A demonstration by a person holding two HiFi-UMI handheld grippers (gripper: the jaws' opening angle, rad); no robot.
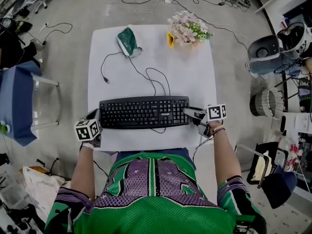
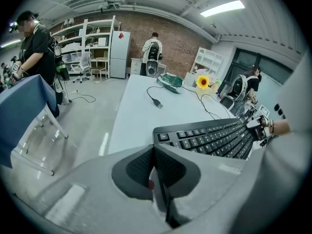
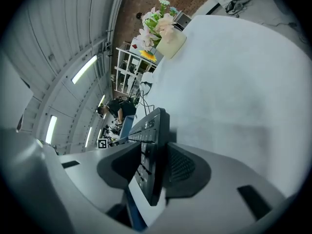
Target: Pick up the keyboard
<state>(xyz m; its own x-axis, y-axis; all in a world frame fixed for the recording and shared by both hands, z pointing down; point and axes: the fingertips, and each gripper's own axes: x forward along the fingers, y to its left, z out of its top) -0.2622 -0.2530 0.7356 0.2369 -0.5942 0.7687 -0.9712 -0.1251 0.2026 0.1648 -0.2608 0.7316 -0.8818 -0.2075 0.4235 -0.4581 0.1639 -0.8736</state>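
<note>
Two tools, one keyboard, one white tabletop (image 1: 195, 72).

Item 1: keyboard (image 1: 144, 112), black, full-size. It lies flat across the near half of the tabletop, long side parallel to the front edge, keys up. Its cable (image 1: 146, 77) loops away over the far half of the tabletop and ends in a loose plug near the left edge.

Item 2: right tool (image 1: 189, 112), at the keyboard's right end. Its jaws are clamped on that end: in the right gripper view the short edge of the keyboard (image 3: 152, 130) stands between the two dark pads, one pad on the key face and the other against the underside. The marker cube sits just right of the keyboard, with the hand behind it.

Item 3: left tool (image 1: 96, 115), at the keyboard's left end. Its jaws are together, pad against pad, with no part of the keyboard between them. In the left gripper view the near left corner of the keyboard (image 2: 209, 138) lies just beyond the joined tips and to their right, close by.

Item 4: flowers (image 1: 187, 29) in a pot, at the far right corner of the tabletop, well apart from the keyboard.

Item 5: green pouch (image 1: 128, 41), at the far edge, left of the flowers.
</note>
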